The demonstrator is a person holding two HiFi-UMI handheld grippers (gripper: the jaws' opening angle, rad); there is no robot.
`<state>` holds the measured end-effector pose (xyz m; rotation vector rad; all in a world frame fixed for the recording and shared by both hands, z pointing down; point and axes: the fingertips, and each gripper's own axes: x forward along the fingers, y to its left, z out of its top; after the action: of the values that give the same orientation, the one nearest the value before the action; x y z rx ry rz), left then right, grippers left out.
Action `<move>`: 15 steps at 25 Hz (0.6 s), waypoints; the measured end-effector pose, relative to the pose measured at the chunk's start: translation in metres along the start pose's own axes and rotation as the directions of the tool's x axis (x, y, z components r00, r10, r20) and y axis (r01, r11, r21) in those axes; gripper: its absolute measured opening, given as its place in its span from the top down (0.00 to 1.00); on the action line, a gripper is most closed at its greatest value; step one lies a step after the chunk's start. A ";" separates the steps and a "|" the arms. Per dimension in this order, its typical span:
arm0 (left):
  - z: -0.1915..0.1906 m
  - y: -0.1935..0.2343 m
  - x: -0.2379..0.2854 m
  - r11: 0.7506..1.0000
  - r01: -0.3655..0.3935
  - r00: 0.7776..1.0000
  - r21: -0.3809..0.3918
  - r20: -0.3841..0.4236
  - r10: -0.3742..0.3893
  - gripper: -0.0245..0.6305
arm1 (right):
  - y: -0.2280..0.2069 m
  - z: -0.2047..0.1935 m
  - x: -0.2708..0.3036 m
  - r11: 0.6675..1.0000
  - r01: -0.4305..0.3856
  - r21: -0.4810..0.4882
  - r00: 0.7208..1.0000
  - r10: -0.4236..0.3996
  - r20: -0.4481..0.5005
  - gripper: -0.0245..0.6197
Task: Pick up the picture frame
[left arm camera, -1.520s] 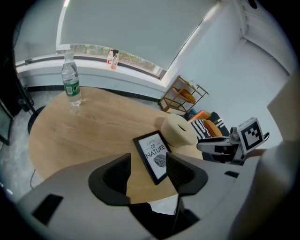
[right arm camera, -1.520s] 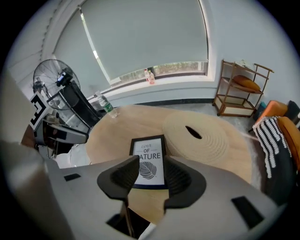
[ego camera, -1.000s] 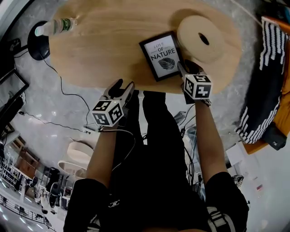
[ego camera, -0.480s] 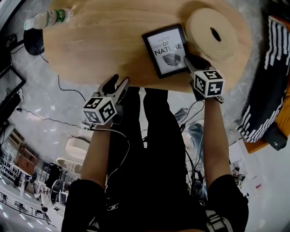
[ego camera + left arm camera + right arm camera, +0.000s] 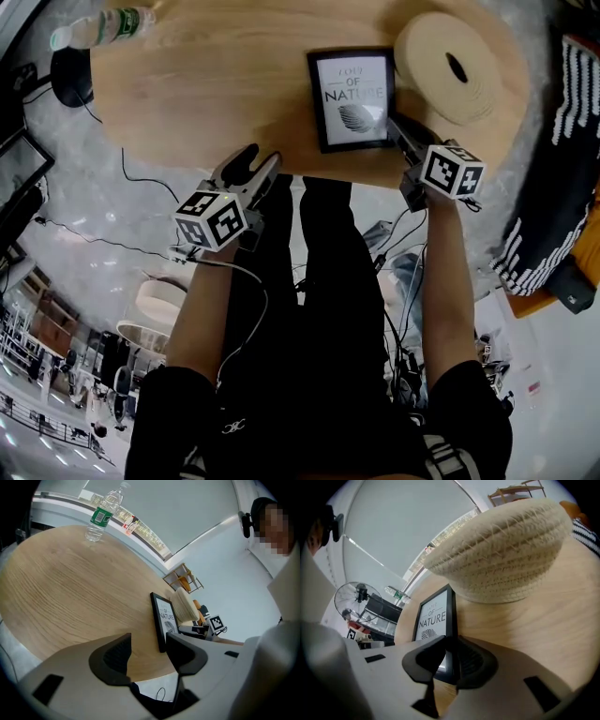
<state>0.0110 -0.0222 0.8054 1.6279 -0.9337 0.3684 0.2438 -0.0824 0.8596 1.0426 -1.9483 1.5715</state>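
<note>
The table (image 5: 187, 94) carries everything. The basket (image 5: 427, 52) sits just beside the frame (image 5: 353, 98), which stands by the table's near edge, facing us. We judge that the right gripper (image 5: 451, 656) takes the frame's lower right corner because that corner is nearest the edge. Its fingers have just been closing and now pinch the border. The basket crowds the right side, so we judge the open room to be upward and toward us. The left gripper (image 5: 147, 641) hovers off the edge, fingers wide and empty.

Bright, even daylight; strong fisheye warping, edges perhaps soft.
</note>
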 end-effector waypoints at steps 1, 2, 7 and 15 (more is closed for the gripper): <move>-0.001 -0.003 0.002 1.000 0.009 1.000 0.001 -0.002 -0.009 0.60 | 0.000 -0.002 -0.001 1.000 -0.012 0.022 1.000 0.012 0.008 0.82; -0.002 -0.005 0.003 1.000 0.017 1.000 0.002 -0.005 -0.017 0.60 | 0.001 -0.003 -0.001 0.999 -0.025 0.044 1.000 0.024 0.016 0.82; 0.000 -0.012 0.012 0.999 0.043 0.999 0.008 -0.017 -0.043 0.60 | 0.002 -0.002 0.000 1.000 -0.008 0.022 1.000 0.008 0.027 0.82; 0.003 -0.015 0.022 0.999 0.053 0.998 -0.004 -0.027 -0.053 0.60 | 0.008 -0.002 0.010 0.866 0.342 -0.365 0.918 -0.390 -0.065 0.80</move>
<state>0.0353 -0.0325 0.8093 1.6375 -0.8681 0.3514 0.2315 -0.0829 0.8625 1.0473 -1.7237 1.0175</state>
